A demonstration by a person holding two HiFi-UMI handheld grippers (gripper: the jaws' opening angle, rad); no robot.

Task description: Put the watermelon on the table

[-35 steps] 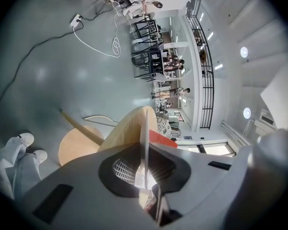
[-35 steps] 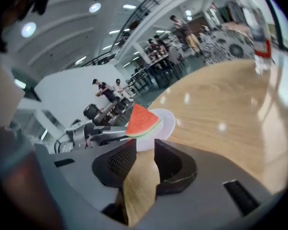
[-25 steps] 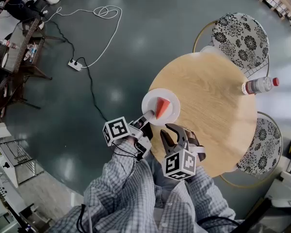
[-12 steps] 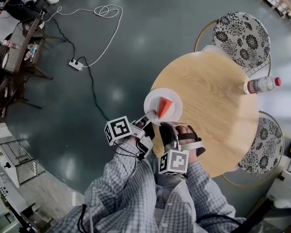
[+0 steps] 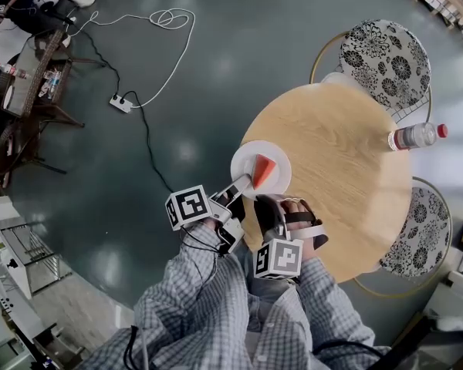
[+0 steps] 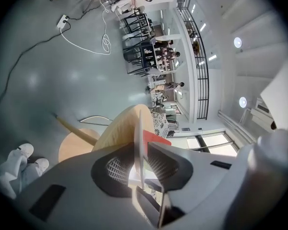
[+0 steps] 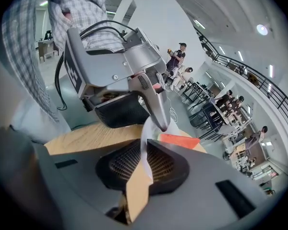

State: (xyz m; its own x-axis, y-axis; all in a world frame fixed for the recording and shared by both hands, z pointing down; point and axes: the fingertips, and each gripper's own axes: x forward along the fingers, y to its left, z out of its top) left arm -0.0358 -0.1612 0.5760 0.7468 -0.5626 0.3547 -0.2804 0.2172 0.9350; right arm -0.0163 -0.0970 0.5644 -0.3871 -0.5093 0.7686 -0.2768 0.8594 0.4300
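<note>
Plate (image 5: 248, 157) with watermelon (image 5: 262, 171): tabletop's (image 5: 339, 176) near edge. Left gripper (image 5: 243, 185) jaws opening around rim; right gripper (image 5: 282, 202) jaws pinch it. Release apparently begun.

I am looking down on a round, light wooden surface (image 5: 339, 168). A white plate (image 5: 245, 163) is sitting at its left edge, on the side nearest me, with the rim reaching slightly past that edge. Well apart from it, a clear plastic bottle (image 5: 413, 136) with a red cap is lying on its side at the right edge, cap pointing outward.
</note>
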